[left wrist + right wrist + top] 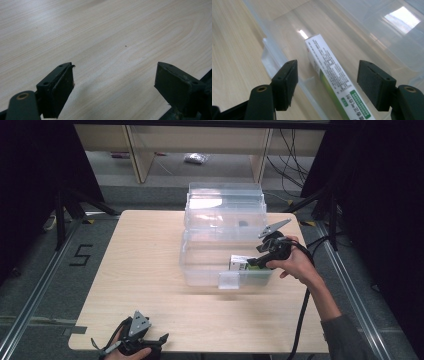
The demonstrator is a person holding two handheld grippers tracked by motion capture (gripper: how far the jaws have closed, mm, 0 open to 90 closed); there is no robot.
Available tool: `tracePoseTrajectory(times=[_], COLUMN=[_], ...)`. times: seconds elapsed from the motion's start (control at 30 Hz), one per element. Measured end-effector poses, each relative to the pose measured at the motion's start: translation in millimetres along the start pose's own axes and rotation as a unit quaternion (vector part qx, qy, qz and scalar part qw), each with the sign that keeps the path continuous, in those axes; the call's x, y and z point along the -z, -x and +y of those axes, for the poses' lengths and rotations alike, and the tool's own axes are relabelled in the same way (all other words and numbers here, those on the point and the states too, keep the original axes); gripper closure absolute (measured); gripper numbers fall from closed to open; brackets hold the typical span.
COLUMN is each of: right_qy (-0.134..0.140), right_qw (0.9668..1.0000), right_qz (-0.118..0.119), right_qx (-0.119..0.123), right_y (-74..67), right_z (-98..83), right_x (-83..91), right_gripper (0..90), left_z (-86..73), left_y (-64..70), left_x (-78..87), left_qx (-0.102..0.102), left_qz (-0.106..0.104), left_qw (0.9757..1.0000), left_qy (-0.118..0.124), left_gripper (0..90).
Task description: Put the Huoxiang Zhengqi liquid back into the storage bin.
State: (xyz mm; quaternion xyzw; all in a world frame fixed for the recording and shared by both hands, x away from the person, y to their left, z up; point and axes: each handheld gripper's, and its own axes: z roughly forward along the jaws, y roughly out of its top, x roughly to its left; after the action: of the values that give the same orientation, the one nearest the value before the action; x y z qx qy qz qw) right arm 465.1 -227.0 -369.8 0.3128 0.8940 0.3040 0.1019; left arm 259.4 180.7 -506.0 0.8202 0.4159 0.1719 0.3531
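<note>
— What's nearest you right now?

— My left tongs (134, 336), at the near edge of the counter (145, 265). They rest there spread wide, nothing between the pads, bare wood under them in the left gripper view. No trouble from that side, as far as I can judge.

— And the right?

— My right tongs (256, 261) reach into the bin (200, 270), the clear tub in the middle of the counter. They are released: in the right gripper view the two pads (287, 82) stand apart with the box (329, 72) lying between them and touching neither. The box is the long white-and-green carton; it lies flat on the bin floor, near the front wall and toward the right end.

— So what could go wrong?

— A few things, I think. The box lies at a slant between my pads, not square to them. If I pull straight back, one pad could catch its end and drag or swing it along the floor. If I lift carelessly, the left pad sits just beside the bin's front wall, so it could hook the rim and shove the whole bin, which looks light.

— Anything farther off?

— The lid (225, 202) stands open behind the bin. A jolt to the bin might bring it down toward my hand (295, 265). My cable (304, 315) trails off the near right edge too, and a snag there could jerk the tongs sideways into the wall.
</note>
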Motion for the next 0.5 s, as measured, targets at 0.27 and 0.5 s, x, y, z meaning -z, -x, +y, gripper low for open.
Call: tracePoseTrajectory(times=[0.27, 0.5], right_qy=[0.02, 0.036], right_qw=[0.9998, 0.9993], right_qz=[0.004, 0.006], right_qx=[-0.007, -0.009], right_y=[-9.9, -18.1], right_z=[-6.2, -14.1], right_x=[-3.9, -1.2], right_gripper=[31.8, 30.0], left_z=[0.2, 0.6], left_y=[-0.2, 0.7], left_x=[0.9, 1.6], left_qx=[-0.009, -0.014], left_qz=[-0.005, -0.002], left_qw=[0.9999, 0.9998], left_qy=[-0.004, -0.012], left_gripper=[15.0, 15.0])
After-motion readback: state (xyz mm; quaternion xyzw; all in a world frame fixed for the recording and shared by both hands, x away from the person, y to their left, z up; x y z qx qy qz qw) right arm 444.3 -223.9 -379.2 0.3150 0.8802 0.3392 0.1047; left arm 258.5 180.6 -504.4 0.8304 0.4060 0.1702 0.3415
